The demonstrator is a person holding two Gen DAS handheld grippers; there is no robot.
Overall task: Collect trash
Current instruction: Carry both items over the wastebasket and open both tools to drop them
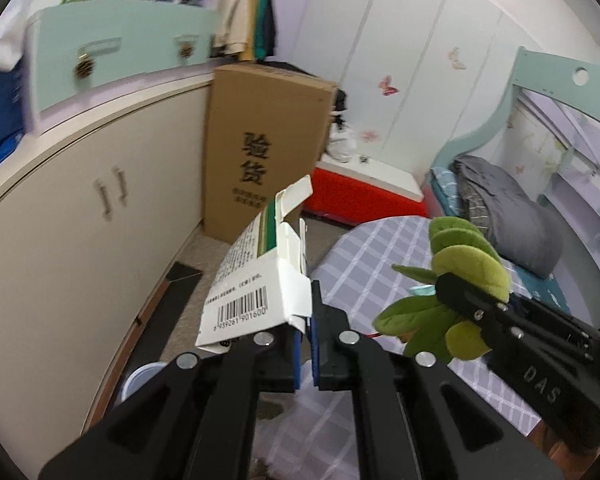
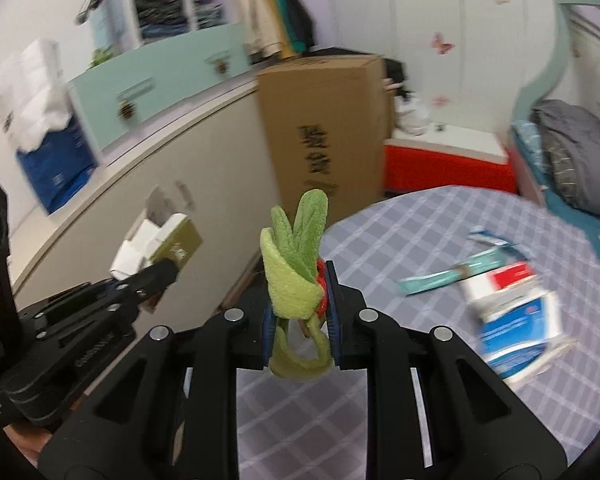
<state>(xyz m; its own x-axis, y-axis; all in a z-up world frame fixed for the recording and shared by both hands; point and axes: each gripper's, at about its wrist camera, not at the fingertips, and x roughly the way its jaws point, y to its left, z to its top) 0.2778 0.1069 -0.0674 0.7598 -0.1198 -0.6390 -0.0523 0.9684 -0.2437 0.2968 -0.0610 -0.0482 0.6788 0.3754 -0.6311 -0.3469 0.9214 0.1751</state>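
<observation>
— Tongs both loaded: left tongs (image 1: 306, 322) clamp an opened white carton (image 1: 256, 280), right tongs (image 2: 298, 316) pinch a green plush leaf (image 2: 296, 268), both aloft.

— Remaining: boxes (image 2: 516, 324) and a teal wrapper (image 2: 440, 280) litter the checked surface (image 2: 400, 232). Roughly halfway, I'd judge.

Occlusion and blur conditions

Right wrist view: packages (image 2: 516, 320) on the table (image 2: 400, 232) are motion-blurred, printing unreadable. The green plush toy (image 2: 296, 272) hides its own red part between the gripper fingers. Left wrist view: the white carton (image 1: 256, 280) has its lower edge hidden behind the left gripper (image 1: 306, 336).
</observation>
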